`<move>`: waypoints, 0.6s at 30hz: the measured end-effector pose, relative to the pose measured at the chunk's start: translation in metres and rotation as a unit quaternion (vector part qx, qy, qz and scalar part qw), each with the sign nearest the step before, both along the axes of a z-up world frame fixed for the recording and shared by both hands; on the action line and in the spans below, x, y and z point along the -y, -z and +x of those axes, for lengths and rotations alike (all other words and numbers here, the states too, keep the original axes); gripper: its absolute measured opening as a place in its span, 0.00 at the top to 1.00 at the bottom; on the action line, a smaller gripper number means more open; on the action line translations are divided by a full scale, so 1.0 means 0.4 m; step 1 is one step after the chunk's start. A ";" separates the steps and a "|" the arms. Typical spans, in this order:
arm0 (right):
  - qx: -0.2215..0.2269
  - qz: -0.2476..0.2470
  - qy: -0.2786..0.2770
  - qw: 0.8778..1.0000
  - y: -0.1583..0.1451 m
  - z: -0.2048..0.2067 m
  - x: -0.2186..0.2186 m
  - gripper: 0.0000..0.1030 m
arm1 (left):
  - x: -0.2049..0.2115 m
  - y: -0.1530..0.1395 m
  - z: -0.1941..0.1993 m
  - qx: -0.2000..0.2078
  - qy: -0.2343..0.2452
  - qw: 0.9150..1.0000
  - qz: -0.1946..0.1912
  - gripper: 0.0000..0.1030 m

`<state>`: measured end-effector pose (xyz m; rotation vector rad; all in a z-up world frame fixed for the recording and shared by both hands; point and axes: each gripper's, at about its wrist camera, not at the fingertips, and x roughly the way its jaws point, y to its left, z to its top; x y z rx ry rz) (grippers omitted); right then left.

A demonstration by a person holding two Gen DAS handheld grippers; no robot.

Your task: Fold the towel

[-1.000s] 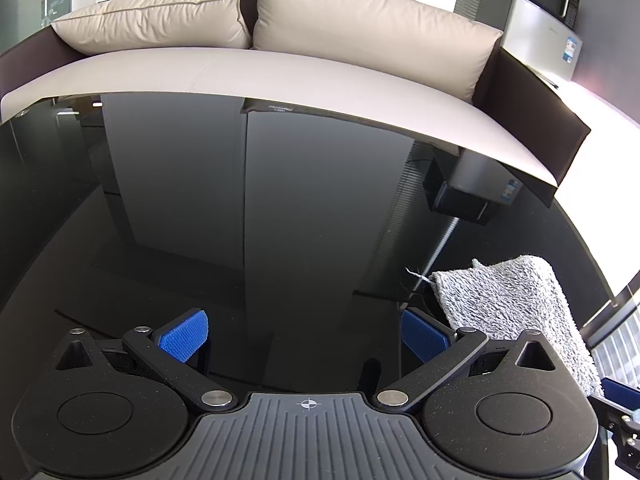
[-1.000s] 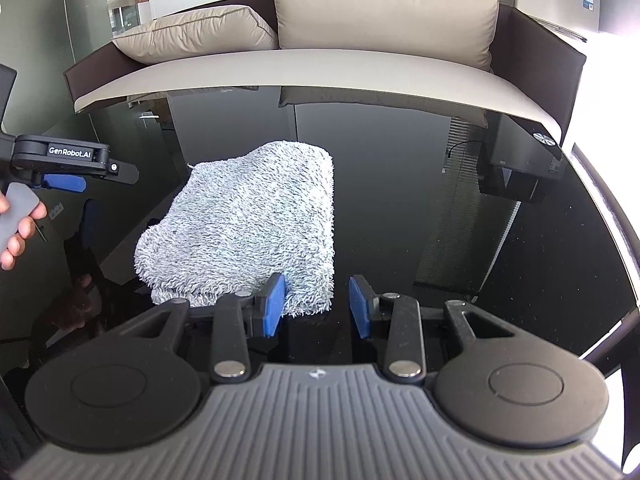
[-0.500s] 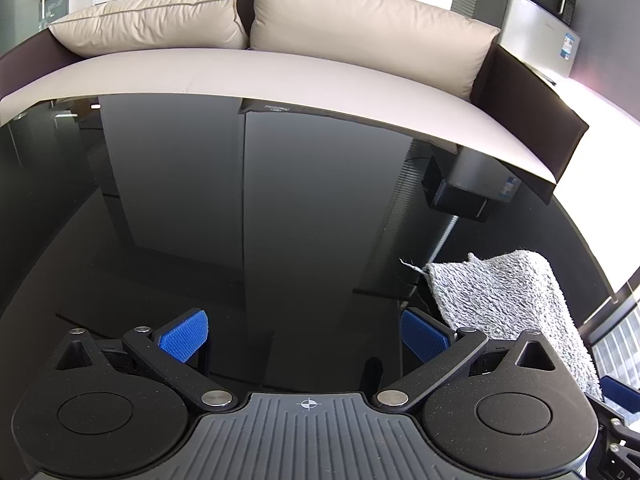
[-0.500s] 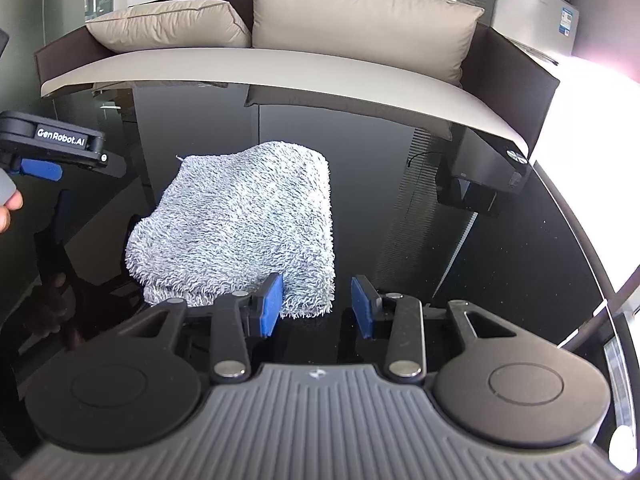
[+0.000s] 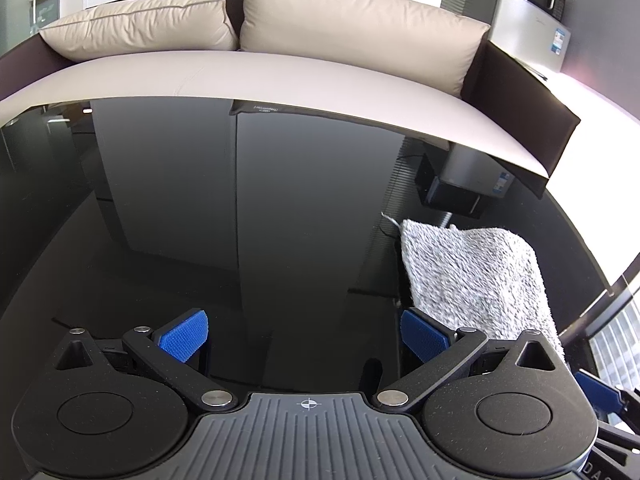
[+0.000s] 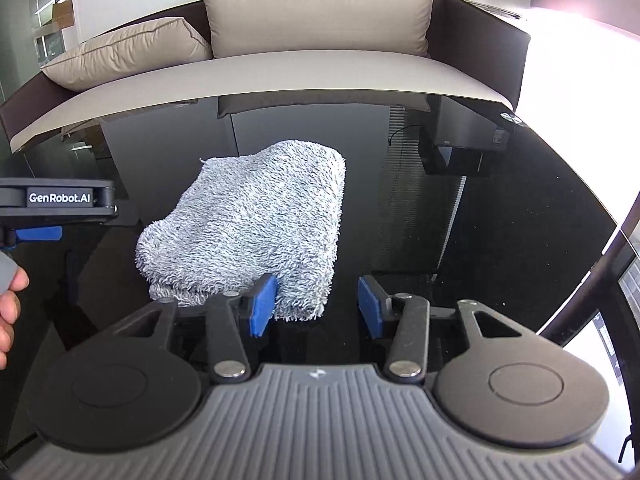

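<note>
A grey shaggy towel (image 6: pixel 256 224) lies folded in a thick pad on the black glossy table (image 6: pixel 500 240). My right gripper (image 6: pixel 316 308) sits at its near right corner with its jaws opening. That corner lies between the blue pads, close to the left one, and neither pad presses on it. In the left wrist view the towel (image 5: pixel 476 280) lies to the right of my left gripper (image 5: pixel 304 336), which stands wide open over bare table with nothing between its fingers. From the right wrist view, the left gripper (image 6: pixel 56 200) shows left of the towel, with a hand (image 6: pixel 8 300) below it.
A sofa (image 5: pixel 280 76) with beige cushions runs along the table's far edge. A steel appliance (image 5: pixel 524 28) stands at the back right. The table's right edge (image 6: pixel 616 248) curves near the right gripper, with bright floor beyond.
My right gripper's jaws have spread wider and it has rolled and shifted sideways. In the left wrist view the towel has slid left and farther away. The left gripper has not moved.
</note>
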<state>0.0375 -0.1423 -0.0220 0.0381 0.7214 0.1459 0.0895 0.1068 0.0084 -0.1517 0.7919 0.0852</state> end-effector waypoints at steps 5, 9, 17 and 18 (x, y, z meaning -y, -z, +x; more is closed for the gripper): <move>0.006 0.002 -0.012 1.000 0.007 0.014 0.007 0.43 | 0.008 0.005 -0.011 0.000 0.003 1.000 0.001 0.01; 0.008 0.002 -0.016 1.000 0.008 0.029 0.015 0.41 | 0.025 0.008 -0.022 -0.001 0.012 1.000 0.007 0.01; 0.009 0.026 -0.022 0.999 0.009 0.042 0.041 0.38 | 0.053 0.014 -0.051 0.002 0.021 1.000 0.016 0.01; 0.008 0.032 -0.023 0.999 0.008 0.041 0.051 0.38 | 0.055 0.013 -0.056 0.004 0.022 1.000 0.015 0.01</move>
